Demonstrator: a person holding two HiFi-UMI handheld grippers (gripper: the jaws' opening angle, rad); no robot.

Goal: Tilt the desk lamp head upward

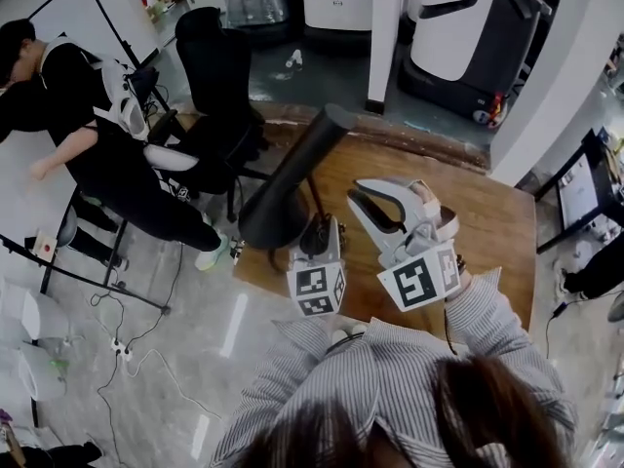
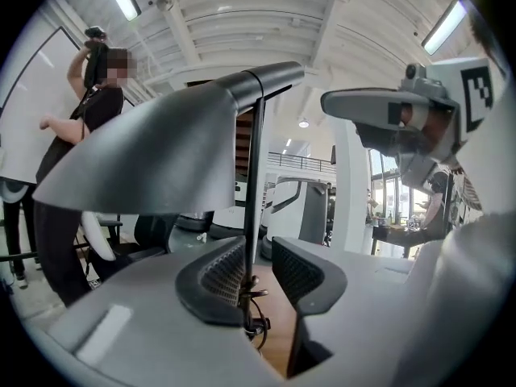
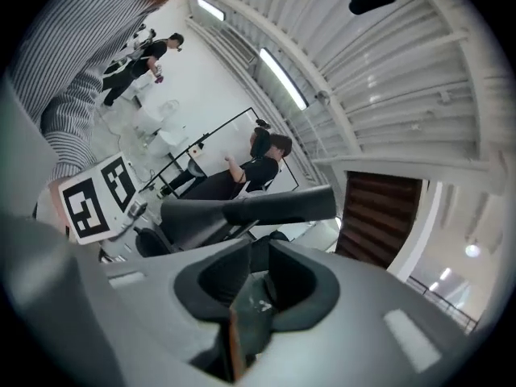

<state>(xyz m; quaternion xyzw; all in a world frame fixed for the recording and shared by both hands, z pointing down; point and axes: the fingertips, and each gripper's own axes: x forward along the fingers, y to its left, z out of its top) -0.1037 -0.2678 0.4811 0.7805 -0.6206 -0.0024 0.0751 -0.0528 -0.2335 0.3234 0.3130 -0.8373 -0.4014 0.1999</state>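
Note:
A black desk lamp stands on the wooden table [image 1: 487, 232]. Its cone-shaped head [image 1: 283, 188] [image 2: 153, 160] [image 3: 242, 212] slopes down toward the left. My left gripper [image 1: 317, 234] [image 2: 258, 252] is low at the lamp's thin stem [image 2: 256, 176]. Its jaws are open around the stem, which runs close to the left pad with a gap to the right pad. My right gripper [image 1: 361, 201] [image 2: 343, 103] [image 3: 256, 276] hovers just right of the lamp with a narrow gap between its jaws. A dark part of the lamp shows in that gap, and no grip on it is visible.
A person in black [image 1: 107, 154] sits at the left beside a black chair [image 1: 214, 76]. White machines [image 1: 458, 27] stand beyond the table's far edge. Cables [image 1: 127, 344] lie on the floor at the left. A monitor [image 1: 580, 188] is at the right.

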